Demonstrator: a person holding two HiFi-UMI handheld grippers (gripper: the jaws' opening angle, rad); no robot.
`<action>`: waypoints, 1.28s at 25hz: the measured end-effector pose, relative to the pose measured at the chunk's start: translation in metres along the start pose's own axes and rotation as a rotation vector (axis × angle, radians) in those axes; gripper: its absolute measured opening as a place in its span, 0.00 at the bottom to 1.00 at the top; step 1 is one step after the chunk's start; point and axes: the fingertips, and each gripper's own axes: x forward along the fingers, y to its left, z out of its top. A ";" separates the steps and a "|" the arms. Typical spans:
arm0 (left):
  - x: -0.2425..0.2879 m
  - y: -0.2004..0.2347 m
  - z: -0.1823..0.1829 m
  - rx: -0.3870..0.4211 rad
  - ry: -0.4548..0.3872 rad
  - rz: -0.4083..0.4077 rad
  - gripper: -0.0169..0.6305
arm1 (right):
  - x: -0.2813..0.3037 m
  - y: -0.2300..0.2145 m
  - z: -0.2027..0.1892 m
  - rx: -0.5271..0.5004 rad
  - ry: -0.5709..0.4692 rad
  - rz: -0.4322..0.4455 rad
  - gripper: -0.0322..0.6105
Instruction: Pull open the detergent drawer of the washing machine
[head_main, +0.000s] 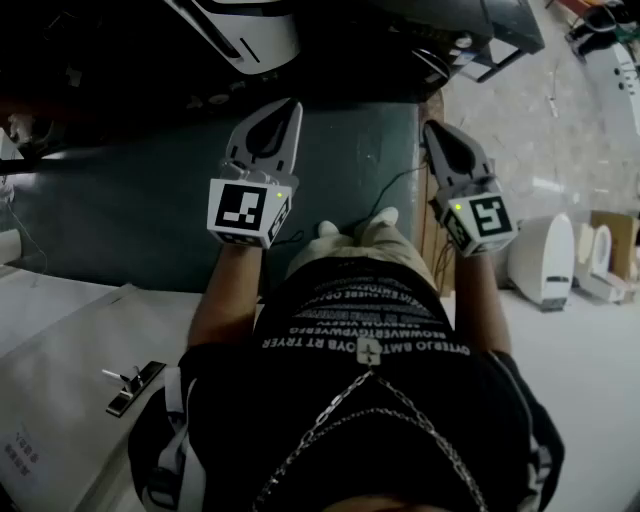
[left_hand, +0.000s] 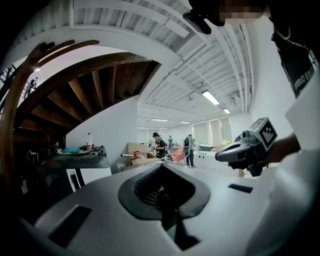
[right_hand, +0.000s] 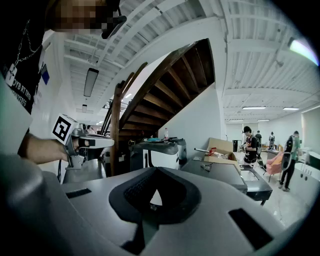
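The person held both forearms out ahead of the body, side by side and apart, each gripper pointing forward and only slightly downward toward the white machine (head_main: 250, 38) at the top of the head view. The left claw (head_main: 291, 108) had its jaws closed tip to tip with nothing between them, as its own view also showed. The right claw (head_main: 432, 130) was likewise pinched fully together and empty. Both claws hung in the air short of the white machine, touching nothing, over the dark green floor mat (head_main: 130, 220) in front of it. From the right gripper view the white machine (right_hand: 161, 155) showed a white front under a dark, rounded top, with a bottle (right_hand: 166, 133) and some clutter on that top. The wooden staircase (right_hand: 165, 85) rose just behind it, and an open cardboard box (right_hand: 220, 150) sat to its right. The detergent drawer could not be made out in any view.
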 end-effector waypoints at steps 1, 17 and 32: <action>-0.001 0.002 -0.001 -0.002 0.005 0.003 0.03 | 0.002 0.002 0.002 -0.006 0.000 0.005 0.05; -0.025 0.036 0.019 -0.009 -0.072 0.045 0.03 | 0.016 0.022 0.040 -0.064 -0.067 -0.069 0.05; 0.000 0.060 0.021 0.013 -0.064 0.056 0.03 | 0.057 0.011 0.046 -0.031 -0.061 -0.017 0.05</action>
